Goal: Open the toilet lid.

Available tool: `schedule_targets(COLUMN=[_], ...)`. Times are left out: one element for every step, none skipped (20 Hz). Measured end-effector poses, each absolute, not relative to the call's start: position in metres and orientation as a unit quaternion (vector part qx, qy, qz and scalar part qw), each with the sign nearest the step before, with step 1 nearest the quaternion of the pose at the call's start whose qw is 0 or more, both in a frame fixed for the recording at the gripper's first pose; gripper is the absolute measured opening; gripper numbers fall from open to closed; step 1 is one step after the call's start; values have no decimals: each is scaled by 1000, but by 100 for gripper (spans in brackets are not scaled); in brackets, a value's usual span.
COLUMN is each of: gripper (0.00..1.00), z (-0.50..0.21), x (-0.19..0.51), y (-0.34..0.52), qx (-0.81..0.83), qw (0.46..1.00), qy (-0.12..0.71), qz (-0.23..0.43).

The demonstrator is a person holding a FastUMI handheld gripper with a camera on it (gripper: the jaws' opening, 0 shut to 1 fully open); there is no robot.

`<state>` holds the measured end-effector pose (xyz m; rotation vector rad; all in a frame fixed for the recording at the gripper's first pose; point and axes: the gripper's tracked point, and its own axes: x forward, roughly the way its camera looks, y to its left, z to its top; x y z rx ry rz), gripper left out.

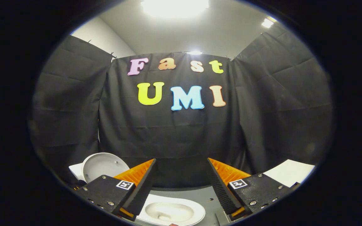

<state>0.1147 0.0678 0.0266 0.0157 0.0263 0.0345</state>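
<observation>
Gripper (181, 185) held high, fingers spread wide with nothing between them, aimed at the black cloth wall (168, 138) on the far side of the booth.

Low and near, between the finger bases: small white ceramic toilet (171, 212), oval bowl exposed, rim and hollow plainly visible, standing on a grey floor panel (196, 194). Bowl partly hidden by the left finger. To the left, beyond the left finger body: white rounded lid (104, 164), standing roughly upright, pale inner face turned toward the camera, a white block that may be the tank just left of it. Hinge hidden behind the finger, so attachment of lid to bowl not confirmable. Far right, past the right finger: flat white panel (289, 171), purpose unclear.

Judged from the lie of things: lid already raised, bowl uncovered, task apparently done or in its closing stage. Gripper well clear of the lid, touching nothing. Step in hand most likely a retreat or rest, not an approach.

Next move, if any: little called for beyond staying clear of the lid on the left so as not to knock it forward. Should the lid prove only leaning and not settled, a gentle push on its upper edge from the near side to seat it back.
</observation>
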Motion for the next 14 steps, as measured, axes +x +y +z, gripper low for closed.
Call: schedule_targets(gripper=[95, 94, 95, 95, 94, 94, 94, 94, 94, 94, 94, 95, 94, 94], z=[29, 32, 33, 36, 38, 39, 41, 42, 41, 41, 41, 41, 39, 36], x=[115, 115, 116, 117, 116, 114, 113, 113, 113, 112, 110, 108, 106, 105], y=[64, 62, 63, 63, 63, 63, 64, 64, 61, 58, 58, 59, 59, 56], qx=[7, 4, 3, 1, -3, -7, -10, -11, -10, -7, 0, 6, 10, 11], qw=[1000, 1000, 1000, 1000, 999, 999, 999, 999, 999, 999, 999, 999, 999, 999], qy=[12, 9, 7, 4, 2, 0, -2, -2, 0, 2, 1, 1, 4, 5], qz=[17, 20, 25, 31, 36, 39, 41, 41, 37, 33, 33, 36, 37, 38])
